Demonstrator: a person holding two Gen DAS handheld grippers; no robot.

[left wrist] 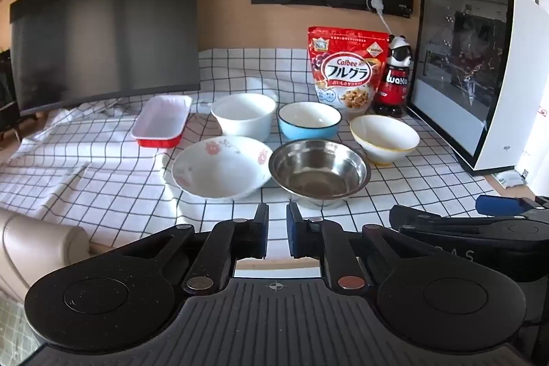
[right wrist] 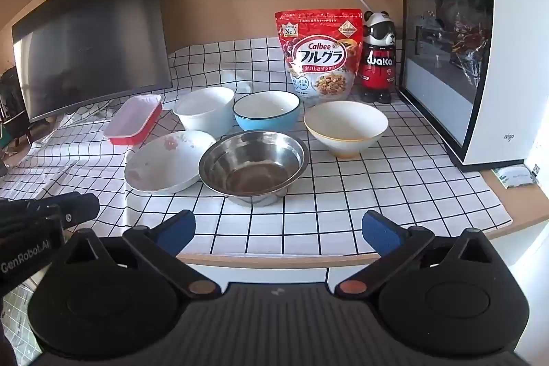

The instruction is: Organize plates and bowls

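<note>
Six dishes stand grouped on the checked cloth (left wrist: 103,174). In the back row are a red rectangular dish (left wrist: 161,122), a white bowl (left wrist: 243,115), a blue bowl (left wrist: 308,120) and a white bowl with a yellow rim (left wrist: 384,136). In front of them sit a shallow floral bowl (left wrist: 219,167) and a steel bowl (left wrist: 319,170). My left gripper (left wrist: 277,211) hovers just short of the steel bowl, shut with only a narrow slit and nothing in it. My right gripper (right wrist: 278,228) hangs over the table's front edge, wide open and empty, facing the steel bowl (right wrist: 252,165).
A dark monitor (left wrist: 103,33) stands at the back left. A red cereal bag (left wrist: 346,67) and a panda bottle (left wrist: 394,74) stand behind the bowls. A white computer case (right wrist: 480,50) walls off the right side. The table's wooden edge (right wrist: 274,259) runs close below the right gripper.
</note>
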